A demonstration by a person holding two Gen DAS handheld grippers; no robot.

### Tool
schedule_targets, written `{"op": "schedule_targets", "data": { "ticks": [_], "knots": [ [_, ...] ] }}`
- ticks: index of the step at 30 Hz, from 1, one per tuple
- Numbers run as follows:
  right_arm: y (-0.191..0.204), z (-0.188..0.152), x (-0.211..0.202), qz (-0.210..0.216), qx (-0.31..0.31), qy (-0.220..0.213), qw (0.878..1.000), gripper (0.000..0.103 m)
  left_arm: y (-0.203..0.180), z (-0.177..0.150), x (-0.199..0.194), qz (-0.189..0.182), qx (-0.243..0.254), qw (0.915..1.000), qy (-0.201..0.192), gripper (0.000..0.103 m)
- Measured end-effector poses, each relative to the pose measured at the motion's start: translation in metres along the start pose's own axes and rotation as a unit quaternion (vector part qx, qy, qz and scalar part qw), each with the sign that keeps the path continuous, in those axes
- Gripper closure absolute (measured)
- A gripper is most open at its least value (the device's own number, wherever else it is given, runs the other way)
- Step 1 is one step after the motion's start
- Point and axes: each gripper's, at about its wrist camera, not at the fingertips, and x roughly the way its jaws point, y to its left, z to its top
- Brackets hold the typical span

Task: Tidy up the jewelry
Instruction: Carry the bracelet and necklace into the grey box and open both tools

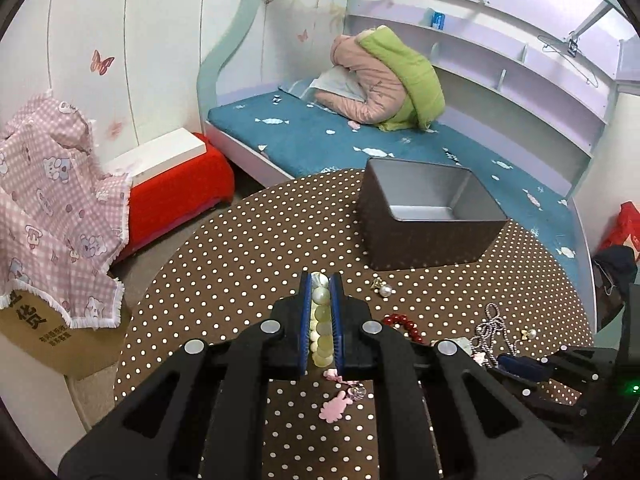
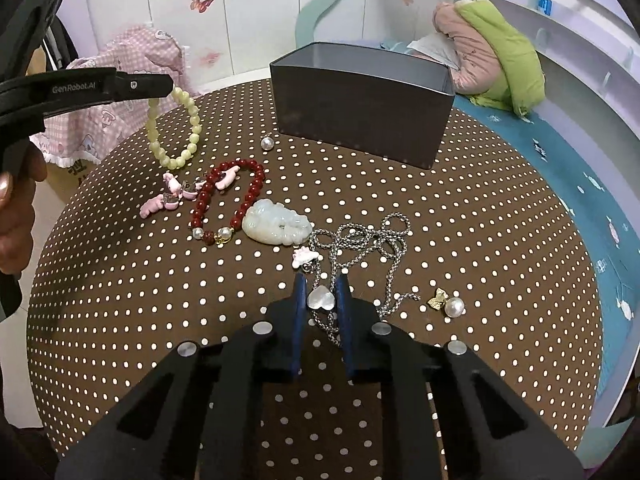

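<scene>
The left gripper (image 1: pixel 321 280) has its blue-padded fingers (image 1: pixel 306 312) closed tight on a pale yellow-green bead bracelet (image 2: pixel 176 132). In the right wrist view the bracelet hangs from the tip as a loop, lower end at or near the brown, white-dotted round worktop (image 2: pixel 480 240); can't tell if it touches.

The right gripper (image 2: pixel 321 280) is low over the worktop w/ fingers (image 2: pixel 299 304) part open, set either side of a white heart-shaped pendant (image 2: pixel 321 299) on a tangled silver chain necklace (image 2: pixel 360 244). The pads look just apart from the heart, not gripping it.

Other pieces on the worktop:
- dark red bead bracelet w/ pearl and gold clasp (image 2: pixel 224 204), left of centre
- pale carved jade-like pendant (image 2: pixel 276 223), just beside the red bracelet
- pink charm pieces (image 2: pixel 168 194), near the red bracelet's left side
- small pink-white charm (image 2: pixel 304 258), near the chain's left end
- gold-and-pearl earring (image 2: pixel 448 304), right of the chain
- loose pearl (image 2: pixel 266 143), near the box

An open grey rectangular metal box (image 2: pixel 360 108) stands at the worktop's far side, interior bare as far as the left wrist view shows. Behind it is a bed w/ teal cover (image 1: pixel 320 136).
</scene>
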Motion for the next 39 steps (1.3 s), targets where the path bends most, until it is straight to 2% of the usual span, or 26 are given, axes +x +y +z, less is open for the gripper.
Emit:
{"op": "schedule_targets", "data": {
  "ticks": [7, 11, 18, 25, 32, 39],
  "knots": [
    [-0.015, 0.023, -0.041, 0.034, 0.036, -0.055, 0.997, 0.090, -0.008, 0.010, -0.025, -0.020, 0.010, 0.9996, -0.020, 0.094],
    [-0.027, 0.052, -0.067, 0.043, 0.038, -0.089, 0.994, 0.090, -0.014, 0.024, -0.043, -0.038, 0.013, 0.9985, -0.037, 0.094],
    [-0.040, 0.109, -0.121, 0.045, 0.020, -0.160, 0.986, 0.090, -0.032, 0.062, -0.075, -0.068, 0.036, 0.9942, -0.075, 0.094],
    [-0.043, 0.161, -0.150, 0.041, 0.000, -0.206, 0.978, 0.090, -0.050, 0.108, -0.087, -0.098, 0.054, 0.9890, -0.097, 0.094],
    [-0.060, 0.203, -0.133, 0.037, 0.009, -0.205, 0.978, 0.090, -0.069, 0.150, -0.062, -0.119, 0.064, 0.9874, -0.082, 0.094],
    [-0.076, 0.216, -0.073, 0.037, 0.030, -0.144, 0.988, 0.089, -0.074, 0.168, -0.009, -0.126, 0.061, 0.9896, -0.034, 0.093]
  ]
}}
